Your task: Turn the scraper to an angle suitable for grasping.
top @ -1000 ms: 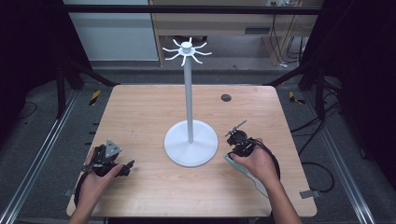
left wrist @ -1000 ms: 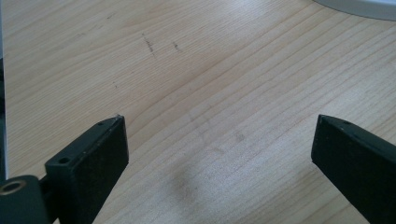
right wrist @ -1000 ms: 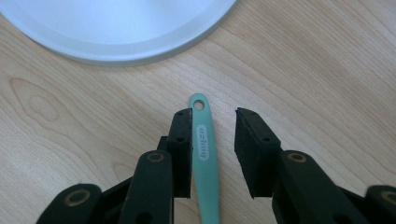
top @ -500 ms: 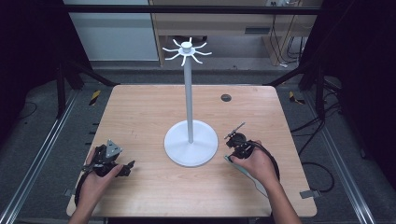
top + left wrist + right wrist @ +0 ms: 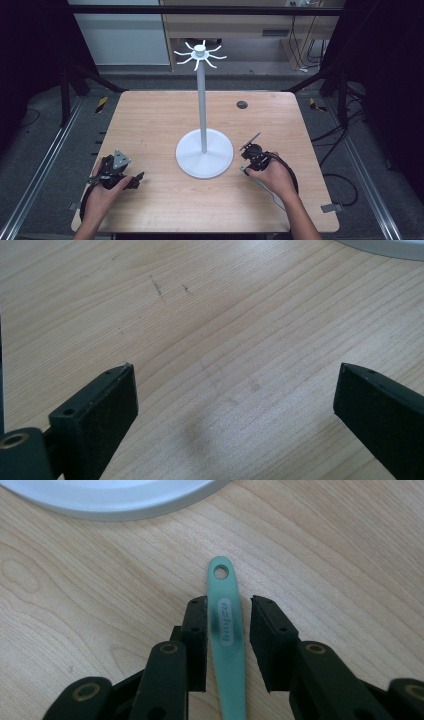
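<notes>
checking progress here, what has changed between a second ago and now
The right gripper has slid a little nearer the person, off the stand's base. Its jaws straddle the green handle lying on the table, with a gap on one side, and no firm grip shows. The left gripper and the stand stayed put.

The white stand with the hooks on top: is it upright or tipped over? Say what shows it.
Upright. The white stand has its round base flat on the table, and its pole rises straight to the ring of hooks.
</notes>
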{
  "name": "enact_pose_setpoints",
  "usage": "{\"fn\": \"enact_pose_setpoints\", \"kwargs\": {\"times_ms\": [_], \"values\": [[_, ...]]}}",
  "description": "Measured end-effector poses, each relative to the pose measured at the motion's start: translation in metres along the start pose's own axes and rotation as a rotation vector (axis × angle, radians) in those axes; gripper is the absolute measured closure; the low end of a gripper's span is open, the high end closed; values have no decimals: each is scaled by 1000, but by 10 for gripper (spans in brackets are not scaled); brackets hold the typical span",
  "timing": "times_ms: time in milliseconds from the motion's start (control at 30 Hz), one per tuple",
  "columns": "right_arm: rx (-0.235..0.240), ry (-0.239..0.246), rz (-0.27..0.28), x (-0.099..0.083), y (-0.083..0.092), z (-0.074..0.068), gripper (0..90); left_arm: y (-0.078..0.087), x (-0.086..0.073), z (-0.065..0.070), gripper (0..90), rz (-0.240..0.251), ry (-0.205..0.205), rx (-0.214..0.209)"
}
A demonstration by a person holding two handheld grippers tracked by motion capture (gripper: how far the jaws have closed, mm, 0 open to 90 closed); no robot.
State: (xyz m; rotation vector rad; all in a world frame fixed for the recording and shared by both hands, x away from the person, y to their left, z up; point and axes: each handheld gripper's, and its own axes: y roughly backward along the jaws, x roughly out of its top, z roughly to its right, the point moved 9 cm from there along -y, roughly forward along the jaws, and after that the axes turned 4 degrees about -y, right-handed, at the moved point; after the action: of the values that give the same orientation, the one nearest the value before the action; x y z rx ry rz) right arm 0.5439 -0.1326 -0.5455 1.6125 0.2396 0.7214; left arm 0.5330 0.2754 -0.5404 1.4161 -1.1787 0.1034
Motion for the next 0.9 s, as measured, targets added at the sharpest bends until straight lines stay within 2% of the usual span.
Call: {"fn": "enact_pose_setpoints", "kwargs": {"times_ms": [900], "values": [[9,5,-43,-2,-8,0,726,0,0,1,38,-4,-8,-4]]}}
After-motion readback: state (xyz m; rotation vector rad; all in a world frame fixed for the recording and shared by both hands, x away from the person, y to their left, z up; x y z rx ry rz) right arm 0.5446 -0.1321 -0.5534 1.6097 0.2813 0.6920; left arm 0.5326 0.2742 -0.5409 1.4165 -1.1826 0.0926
